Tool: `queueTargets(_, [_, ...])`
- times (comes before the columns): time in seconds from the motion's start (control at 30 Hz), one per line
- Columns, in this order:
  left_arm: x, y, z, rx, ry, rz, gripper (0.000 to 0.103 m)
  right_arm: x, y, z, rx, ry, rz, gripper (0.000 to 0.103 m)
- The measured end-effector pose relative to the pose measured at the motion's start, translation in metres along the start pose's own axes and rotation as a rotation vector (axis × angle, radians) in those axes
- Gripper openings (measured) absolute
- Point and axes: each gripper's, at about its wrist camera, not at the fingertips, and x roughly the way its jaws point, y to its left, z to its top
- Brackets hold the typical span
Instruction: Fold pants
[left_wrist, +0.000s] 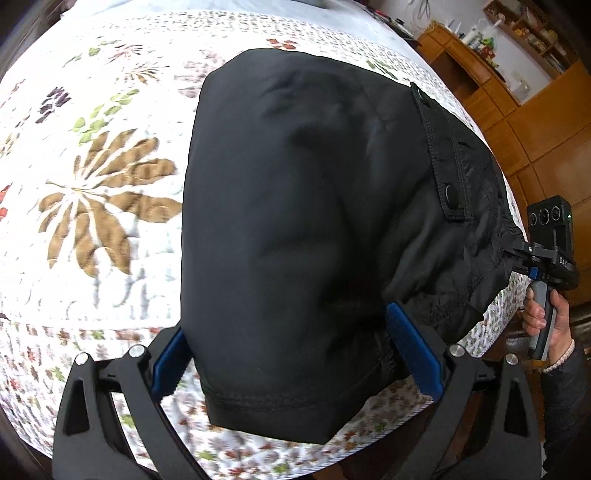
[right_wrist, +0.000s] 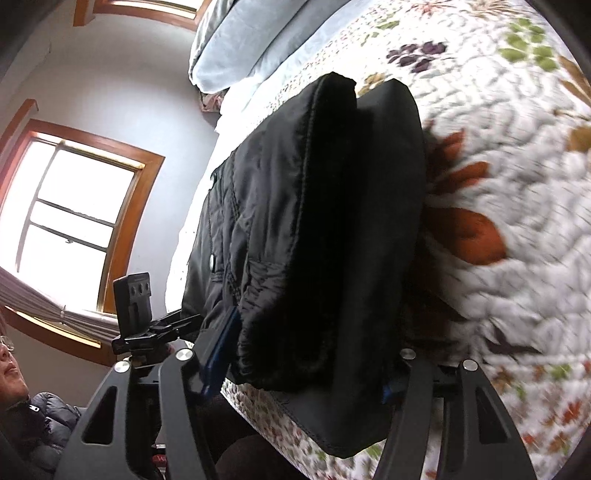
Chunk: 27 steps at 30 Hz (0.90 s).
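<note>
Black folded pants (left_wrist: 295, 221) lengthwise away across floral quilt (left_wrist: 92, 184), both tools clamping near edge, left tool (left_wrist: 291, 354), right tool (right_wrist: 306, 373).

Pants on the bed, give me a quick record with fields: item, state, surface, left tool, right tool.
item: black pants
state: folded into a thick bundle
surface: floral quilt on a bed
left tool: straddles the bundle's near end, pads on each side
right tool: closed on the bundle's thick edge
</note>
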Motion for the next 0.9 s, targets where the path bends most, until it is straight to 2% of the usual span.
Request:
queueTargets(0.47, [-0.027,0.077,0.017,-0.06,-0.054,0.066,0.097,0.04,0.027,0.022,-0.058,0.054,-0.009,0.062])
queueTargets(0.67, [-0.026,0.097,0.03,-0.063,-0.064,0.076,0.097,0.035,0.03,0.023,-0.065,0.053,-0.024,0.061])
queueTargets(0.9, [-0.018,0.095,0.034,-0.07,-0.073,0.077,0.097,0.042,0.041,0.023,-0.062,0.056,-0.046,0.061])
